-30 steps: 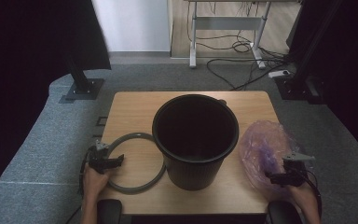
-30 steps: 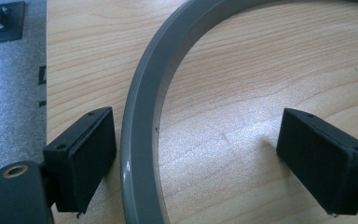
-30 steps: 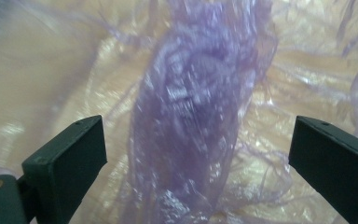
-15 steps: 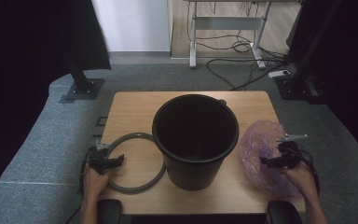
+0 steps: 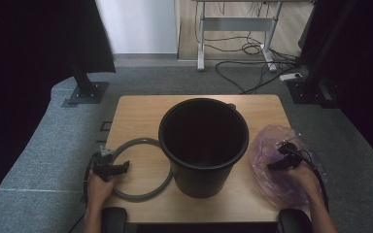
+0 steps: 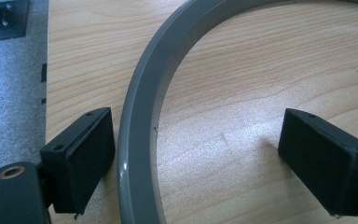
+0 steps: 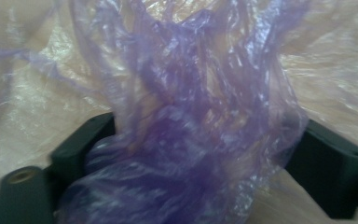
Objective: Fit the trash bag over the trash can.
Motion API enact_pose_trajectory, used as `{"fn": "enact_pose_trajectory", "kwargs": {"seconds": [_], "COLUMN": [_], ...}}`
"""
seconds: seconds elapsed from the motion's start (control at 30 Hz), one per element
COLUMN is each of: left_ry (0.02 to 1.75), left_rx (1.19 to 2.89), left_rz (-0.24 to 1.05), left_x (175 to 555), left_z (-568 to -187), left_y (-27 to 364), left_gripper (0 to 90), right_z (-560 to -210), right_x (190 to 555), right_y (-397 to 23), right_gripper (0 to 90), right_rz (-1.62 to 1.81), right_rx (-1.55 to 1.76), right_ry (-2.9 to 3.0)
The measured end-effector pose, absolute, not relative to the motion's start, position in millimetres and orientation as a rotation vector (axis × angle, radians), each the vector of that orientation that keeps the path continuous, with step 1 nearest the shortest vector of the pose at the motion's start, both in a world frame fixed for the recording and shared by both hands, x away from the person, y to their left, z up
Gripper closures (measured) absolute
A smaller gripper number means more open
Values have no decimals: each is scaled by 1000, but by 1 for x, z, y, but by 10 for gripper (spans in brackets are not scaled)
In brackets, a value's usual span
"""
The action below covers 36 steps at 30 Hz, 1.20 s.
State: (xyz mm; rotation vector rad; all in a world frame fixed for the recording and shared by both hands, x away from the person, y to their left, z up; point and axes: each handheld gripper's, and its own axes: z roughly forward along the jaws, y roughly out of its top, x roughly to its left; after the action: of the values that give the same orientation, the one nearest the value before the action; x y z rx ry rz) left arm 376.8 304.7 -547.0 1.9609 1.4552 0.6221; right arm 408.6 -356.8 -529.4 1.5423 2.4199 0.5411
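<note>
Wooden table: grey ring flat beside bucket.

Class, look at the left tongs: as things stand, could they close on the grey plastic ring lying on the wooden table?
Probably yes. The left tongs stand open astride the grey plastic ring, one pad outside it, the other inside, with nothing between but bare wooden table.

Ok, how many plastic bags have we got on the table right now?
1. The purple bag lies crumpled at the table's right side, beside the black bucket, bunched between the right gripper's jaws. Another underneath can't be ruled out.
</note>
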Motion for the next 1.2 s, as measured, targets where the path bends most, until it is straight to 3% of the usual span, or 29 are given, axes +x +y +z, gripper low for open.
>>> {"fn": "enact_pose_trajectory", "kwargs": {"seconds": [0.23, 0.37, 1.2], "left_ry": [1459, 1459, 1462], "left_rx": [1964, 1964, 1962], "left_rz": [621, 621, 622], "left_x": [377, 377, 378], "left_z": [-547, -547, -547], "left_y": [304, 304, 303], "left_gripper": [96, 95, 88], "right_z": [-518, -517, -432], "right_x": [401, 400, 381], "right_y": [-359, -359, -351], "right_gripper": [652, 788, 801], "right_rz": [508, 506, 662], "right_rx": [1534, 1527, 1341], "right_ry": [2465, 2508, 2574]}}
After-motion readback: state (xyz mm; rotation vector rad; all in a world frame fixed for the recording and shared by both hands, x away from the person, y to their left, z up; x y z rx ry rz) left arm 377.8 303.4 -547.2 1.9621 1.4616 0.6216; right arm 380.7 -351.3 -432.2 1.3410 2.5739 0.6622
